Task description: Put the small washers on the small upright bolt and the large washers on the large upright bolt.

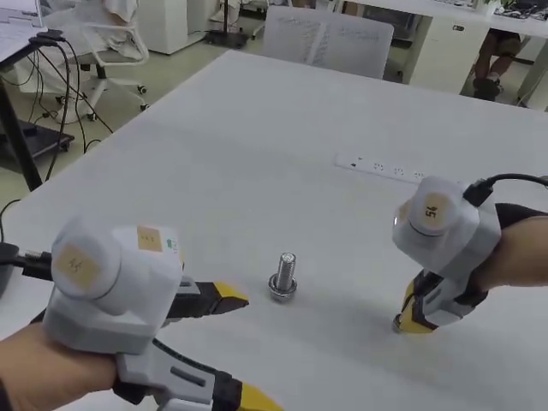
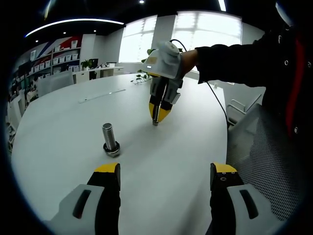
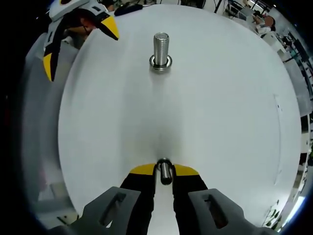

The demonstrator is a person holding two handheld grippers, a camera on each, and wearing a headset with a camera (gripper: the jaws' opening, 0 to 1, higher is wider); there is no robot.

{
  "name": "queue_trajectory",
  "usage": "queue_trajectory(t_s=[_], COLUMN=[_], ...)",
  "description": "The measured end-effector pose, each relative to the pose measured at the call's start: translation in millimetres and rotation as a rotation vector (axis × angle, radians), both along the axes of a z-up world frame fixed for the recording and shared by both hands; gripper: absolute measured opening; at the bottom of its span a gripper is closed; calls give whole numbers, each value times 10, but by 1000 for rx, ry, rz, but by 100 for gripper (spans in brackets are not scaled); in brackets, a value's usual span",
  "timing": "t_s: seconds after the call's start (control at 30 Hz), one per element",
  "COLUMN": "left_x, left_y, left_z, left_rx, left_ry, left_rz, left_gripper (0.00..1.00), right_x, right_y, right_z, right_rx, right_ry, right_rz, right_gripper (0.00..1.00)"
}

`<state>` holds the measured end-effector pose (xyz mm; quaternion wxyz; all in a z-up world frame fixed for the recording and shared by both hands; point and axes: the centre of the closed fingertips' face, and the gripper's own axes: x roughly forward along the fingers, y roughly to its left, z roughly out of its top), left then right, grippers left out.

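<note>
Large bolt [image 1: 284,274], upright at lower centre of the head view, with a washer [image 1: 282,293] round its base; how many are stacked cannot be told. What looks like the small bolt [image 3: 166,174], lower centre of the right gripper view, is clenched in the right gripper [image 2: 156,116], end down on the table [image 1: 257,171], seemingly unwashered. Left gripper [image 2: 165,171]: jaws wide apart, empty.

Table [image 1: 257,171], upright bolt [image 1: 284,276], power strip [image 1: 377,167]
</note>
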<state>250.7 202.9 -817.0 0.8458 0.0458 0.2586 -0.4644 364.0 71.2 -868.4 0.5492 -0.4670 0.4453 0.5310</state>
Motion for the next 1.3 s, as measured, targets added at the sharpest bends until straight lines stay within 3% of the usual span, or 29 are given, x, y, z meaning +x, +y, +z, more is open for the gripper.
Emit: queue_trajectory(t_s=[0.47, 0.77, 0.93, 1.2, 1.3], left_x=[0, -1, -2, -7, -4], left_y=[0, -8, -14, -20, -21], left_z=[-2, 1, 3, -6, -7], left_rx=[3, 7, 8, 11, 12], left_ry=[1, 1, 1, 4, 4], left_rz=[-2, -4, -5, -9, -8], left_gripper=[74, 74, 74, 74, 74], right_x=[-5, -27, -57, -103, -105], right_y=[-11, -44, -88, -106, -73], right_z=[14, 19, -20, -64, -44], right_rx=[14, 50, 69, 139, 193], right_ry=[-4, 7, 10, 21, 12], right_rz=[-10, -39, -50, -109, -140], right_gripper=[24, 47, 67, 92, 100])
